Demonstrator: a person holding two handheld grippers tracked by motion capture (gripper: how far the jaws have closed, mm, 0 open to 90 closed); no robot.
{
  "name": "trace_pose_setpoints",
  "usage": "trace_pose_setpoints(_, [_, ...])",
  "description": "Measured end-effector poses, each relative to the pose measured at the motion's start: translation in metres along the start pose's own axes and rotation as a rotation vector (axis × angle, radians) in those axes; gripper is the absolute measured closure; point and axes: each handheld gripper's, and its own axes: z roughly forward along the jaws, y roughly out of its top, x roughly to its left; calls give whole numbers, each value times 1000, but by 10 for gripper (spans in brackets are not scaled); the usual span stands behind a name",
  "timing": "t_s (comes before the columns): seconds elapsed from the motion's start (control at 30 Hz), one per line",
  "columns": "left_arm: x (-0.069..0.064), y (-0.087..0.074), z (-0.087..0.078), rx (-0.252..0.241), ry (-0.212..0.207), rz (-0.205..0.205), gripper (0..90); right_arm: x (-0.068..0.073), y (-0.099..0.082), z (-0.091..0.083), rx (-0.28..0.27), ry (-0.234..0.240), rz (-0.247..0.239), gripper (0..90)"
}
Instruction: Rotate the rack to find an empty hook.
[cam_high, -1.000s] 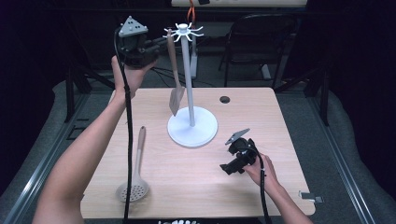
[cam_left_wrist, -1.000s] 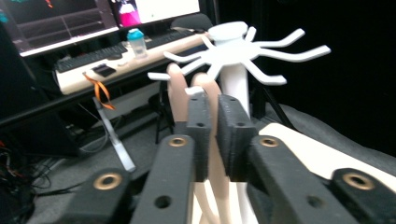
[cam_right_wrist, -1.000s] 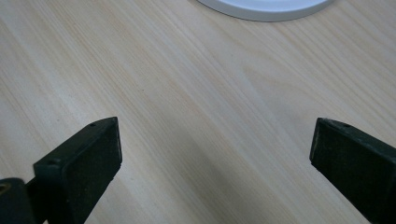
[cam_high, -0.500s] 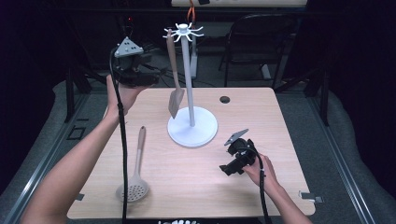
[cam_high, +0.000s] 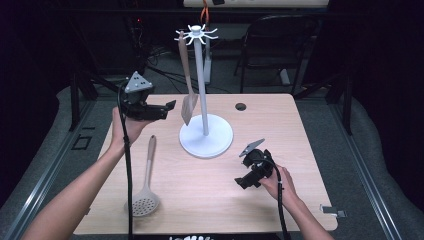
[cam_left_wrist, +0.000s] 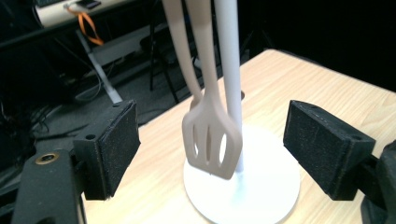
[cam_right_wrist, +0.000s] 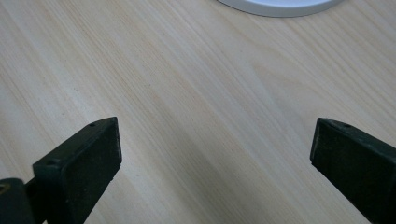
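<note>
Hanging beige slotted spatula (cam_left_wrist: 210, 140), upright

Table (cam_high: 300, 150): rack (cam_high: 206, 141), skimmer (cam_high: 145, 192)

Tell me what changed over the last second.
The left gripper came down from beside the rack's top and its jaws have just been opening, nothing between them. The spatula hangs on the rack. Right gripper, skimmer unchanged.

beige slotted spatula (cam_left_wrist: 209, 140) hangs upright from white stand (cam_high: 202, 95), blade near base.
</note>
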Motion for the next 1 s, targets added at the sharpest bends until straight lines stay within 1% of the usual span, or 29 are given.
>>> trace_pose_setpoints(0.07, [1, -10, 0, 11, 4, -16, 180, 0, 0, 0, -1, 1, 5, 17])
trace_pose_setpoints(0.13, [2, -21, 1, 33, 8, -23, 180, 0, 0, 0, 2, -1, 3, 17])
trace_pose_setpoints(0.23, [3, -38, 3, 58, 8, -45, 180, 0, 0, 0, 10, -3, 2, 18])
trace_pose_setpoints(0.4, [5, -68, 5, 96, 0, -86, 180, 1, 0, 1, 6, 0, -1, 17])
trace_pose_setpoints(0.43, [5, -73, 5, 105, -2, -88, 178, 2, 0, 1, 7, -8, -3, 17])
trace_pose_setpoints(0.53, [3, -90, 6, 125, 0, -103, 174, 2, 0, 2, -2, -7, 3, 17])
trace_pose_setpoints(0.57, [3, -96, 6, 133, 0, -103, 172, 2, 0, 1, 8, -8, -2, 17])
trace_pose_setpoints(0.67, [1, -111, 6, 145, 1, -128, 169, 2, 0, 2, 14, -10, -5, 17])
trace_pose_setpoints(0.73, [0, -122, 7, 152, 2, -138, 166, 3, 0, 3, 6, -8, 1, 17])
trace_pose_setpoints(0.77, [0, -125, 7, 157, 4, -140, 164, 3, 0, 2, 12, -10, -5, 18])
trace_pose_setpoints(0.87, [-1, -139, 9, 170, 5, -167, 156, 3, 0, 3, 21, -14, -12, 17])
trace_pose_setpoints(0.93, [-2, -146, 10, 173, 6, -182, 154, 3, 0, 3, 16, -10, -6, 17])
trace_pose_setpoints(1.0, [-1, -149, 10, 192, 7, -179, 152, 3, 0, 4, 13, -12, -8, 17])
